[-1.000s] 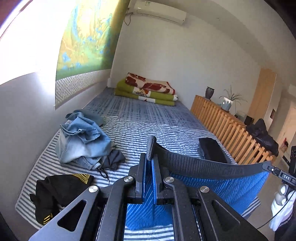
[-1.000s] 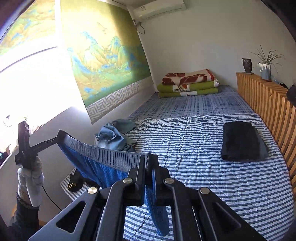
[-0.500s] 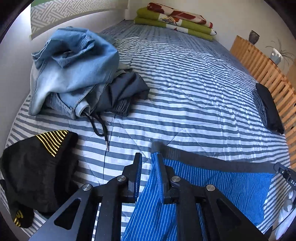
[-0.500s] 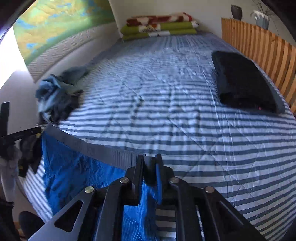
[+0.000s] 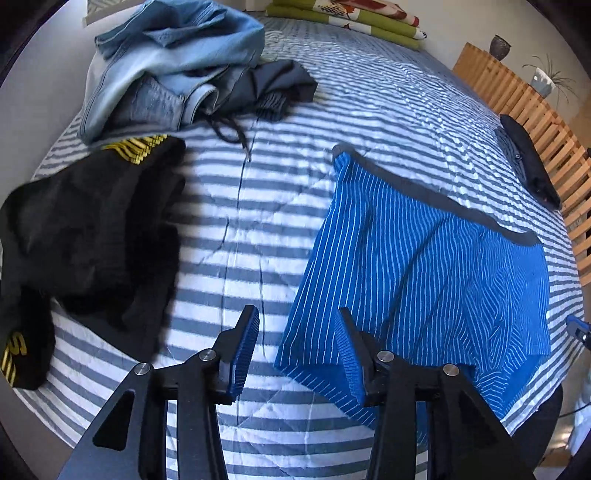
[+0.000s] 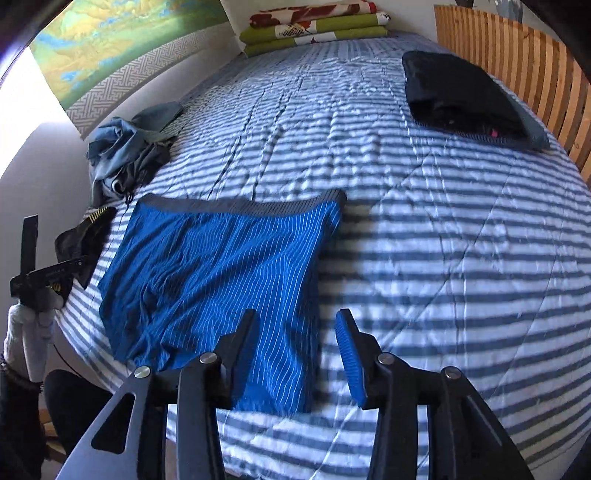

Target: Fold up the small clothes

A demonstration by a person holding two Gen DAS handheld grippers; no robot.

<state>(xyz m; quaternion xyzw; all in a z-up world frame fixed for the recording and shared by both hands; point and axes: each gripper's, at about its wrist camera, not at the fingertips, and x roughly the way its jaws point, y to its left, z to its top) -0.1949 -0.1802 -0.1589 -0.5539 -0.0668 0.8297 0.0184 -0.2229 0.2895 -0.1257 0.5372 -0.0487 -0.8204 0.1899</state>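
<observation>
Blue striped shorts [image 5: 424, 266] with a grey waistband lie spread flat on the striped bed, waistband toward the far side; they also show in the right wrist view as blue shorts [image 6: 221, 273]. My left gripper [image 5: 297, 328] is open just above the shorts' near left corner, holding nothing. My right gripper [image 6: 295, 332] is open over the shorts' near right edge, also empty. The left gripper's body [image 6: 40, 273] and a gloved hand appear at the left edge of the right wrist view.
A black garment with yellow stripes [image 5: 92, 229] lies left of the shorts. A pile of denim and dark clothes [image 5: 177, 74] sits beyond it. A folded dark garment [image 6: 461, 96] rests by the wooden slatted rail [image 6: 517, 62]. Folded blankets [image 6: 314, 26] lie at the bed's far end.
Both grippers lowered the shorts onto the bed, opened and let go of the waistband, then pulled back toward the near edge. The shorts now lie flat.
</observation>
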